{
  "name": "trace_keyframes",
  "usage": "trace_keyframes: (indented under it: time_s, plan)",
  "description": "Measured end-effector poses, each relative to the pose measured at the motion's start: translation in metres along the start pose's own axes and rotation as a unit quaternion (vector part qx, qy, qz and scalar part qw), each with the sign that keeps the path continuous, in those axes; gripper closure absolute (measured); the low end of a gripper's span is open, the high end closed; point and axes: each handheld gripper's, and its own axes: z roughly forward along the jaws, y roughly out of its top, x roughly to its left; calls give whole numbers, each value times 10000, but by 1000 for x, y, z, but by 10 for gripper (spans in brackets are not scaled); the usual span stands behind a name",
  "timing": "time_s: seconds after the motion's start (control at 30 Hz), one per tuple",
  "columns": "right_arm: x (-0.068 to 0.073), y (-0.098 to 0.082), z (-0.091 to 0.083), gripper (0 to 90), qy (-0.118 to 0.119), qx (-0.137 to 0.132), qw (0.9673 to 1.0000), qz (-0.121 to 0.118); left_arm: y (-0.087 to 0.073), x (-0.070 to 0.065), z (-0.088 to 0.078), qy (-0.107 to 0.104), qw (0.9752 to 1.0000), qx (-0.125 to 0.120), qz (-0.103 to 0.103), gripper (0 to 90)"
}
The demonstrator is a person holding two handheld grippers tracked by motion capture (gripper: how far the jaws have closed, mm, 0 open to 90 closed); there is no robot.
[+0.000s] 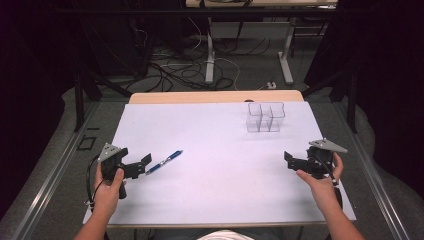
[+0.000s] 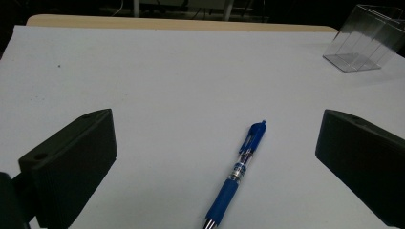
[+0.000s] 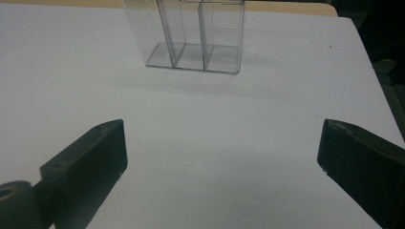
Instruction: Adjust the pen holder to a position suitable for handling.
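A blue retractable ballpoint pen with a clear middle barrel lies flat on the white worktop, well to the near left of a clear plastic organiser box with upright dividers. The pen lies at a slant, its clip end pointing toward the box and its tip toward the left gripper, which sits just beside it at the worktop's left edge. In the left gripper view the pen lies on the sheet between the two black jaws, which stand wide apart and touch nothing.

The clear box stands upright toward the far right of the white surface, its compartments empty as far as I can see. Near and to the right of it, well apart, the right gripper is held in a hand at the worktop's right edge; in the right gripper view its jaws are spread wide too, with the box standing beyond them.

Past the box, a strip of pale wood shows at the white sheet's far edge. Beyond that the room is dim: grey floor, a tangle of dark cables, and white table legs. Dark curtains hang at both sides.
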Motion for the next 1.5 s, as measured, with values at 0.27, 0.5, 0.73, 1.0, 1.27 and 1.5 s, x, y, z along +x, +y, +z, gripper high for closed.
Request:
trace_keyframes:
  time_s: [0.27,0.5,0.73,1.0,1.27,1.5]
  plan:
    - [-3,2,3,154,-87,65,9998,-154,-1,-1,-4,53,9999,-10,99,2]
    - [-3,9,9,255,53,-29,9994,-332,-1,1,-8,111,9998,-36,147,2]
    - [-3,17,13,338,66,-46,9995,-289,-1,2,-11,126,9998,-25,121,2]
    - [-2,34,19,368,184,273,9988,-360,-2,1,-11,117,9999,-27,95,2]
    - [0,57,26,371,98,321,9967,-743,-3,3,-12,119,9999,-28,29,2]
    - [0,85,32,359,57,297,9948,-976,-4,4,-12,114,9999,-32,-34,2]
